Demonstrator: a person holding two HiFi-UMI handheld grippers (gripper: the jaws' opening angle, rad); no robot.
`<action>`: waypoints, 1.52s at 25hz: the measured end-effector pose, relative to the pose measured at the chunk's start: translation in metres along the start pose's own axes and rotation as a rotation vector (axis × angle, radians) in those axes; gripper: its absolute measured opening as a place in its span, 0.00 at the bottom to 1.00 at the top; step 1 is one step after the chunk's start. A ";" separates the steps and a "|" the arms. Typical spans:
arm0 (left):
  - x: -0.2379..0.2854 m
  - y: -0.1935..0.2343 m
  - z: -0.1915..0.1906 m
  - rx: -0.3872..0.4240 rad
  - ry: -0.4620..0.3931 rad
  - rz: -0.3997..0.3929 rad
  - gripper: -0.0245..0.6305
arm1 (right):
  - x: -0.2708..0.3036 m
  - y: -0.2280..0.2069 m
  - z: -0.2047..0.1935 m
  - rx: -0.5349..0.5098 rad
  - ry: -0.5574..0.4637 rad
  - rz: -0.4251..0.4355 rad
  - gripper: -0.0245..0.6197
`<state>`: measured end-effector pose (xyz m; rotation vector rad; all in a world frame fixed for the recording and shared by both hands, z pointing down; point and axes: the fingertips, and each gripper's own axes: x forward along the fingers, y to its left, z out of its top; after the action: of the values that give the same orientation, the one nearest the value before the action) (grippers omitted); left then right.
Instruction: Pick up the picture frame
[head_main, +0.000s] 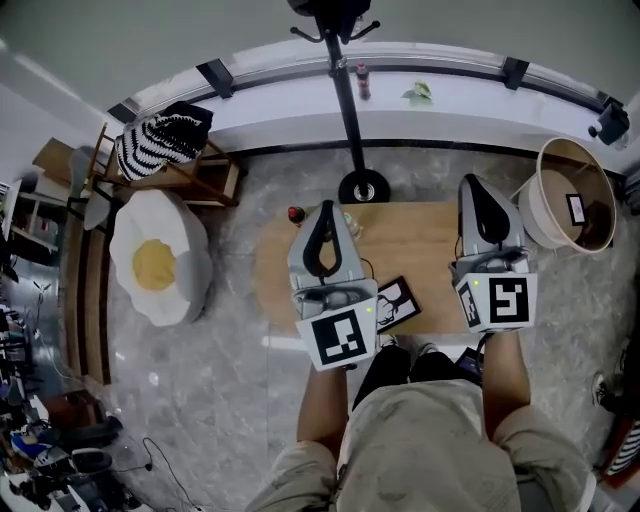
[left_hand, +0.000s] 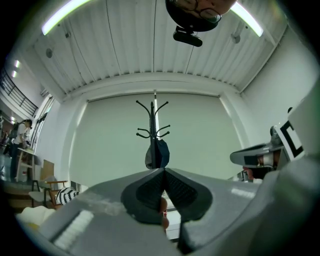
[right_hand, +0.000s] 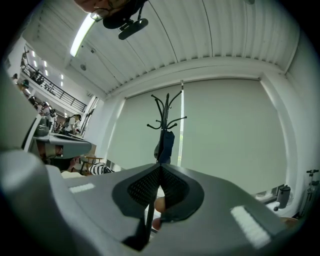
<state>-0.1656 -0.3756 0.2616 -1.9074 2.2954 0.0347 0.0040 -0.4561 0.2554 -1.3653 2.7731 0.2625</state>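
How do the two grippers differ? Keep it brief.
The left gripper hangs over part of the picture frame at the near edge of the table; the right gripper is over bare wood, nearer the basket. The right gripper reaches farther across the table than the left gripper. Both have jaws shut, holding nothing.

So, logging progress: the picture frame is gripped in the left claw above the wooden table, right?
No: the picture frame lies flat on the wooden table; the left claw above it is shut and empty, as the head view shows.
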 end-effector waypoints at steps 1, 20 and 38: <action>0.001 0.002 -0.005 0.000 0.011 0.008 0.04 | 0.004 0.000 -0.005 0.006 0.009 0.007 0.04; -0.005 0.017 -0.089 0.015 0.186 0.182 0.04 | 0.043 0.014 -0.091 0.104 0.122 0.180 0.04; -0.044 0.014 -0.264 -0.097 0.463 0.195 0.04 | 0.026 0.064 -0.261 0.157 0.395 0.262 0.04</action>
<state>-0.1997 -0.3614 0.5269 -1.8859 2.8184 -0.3097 -0.0519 -0.4818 0.5179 -1.1190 3.2085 -0.2432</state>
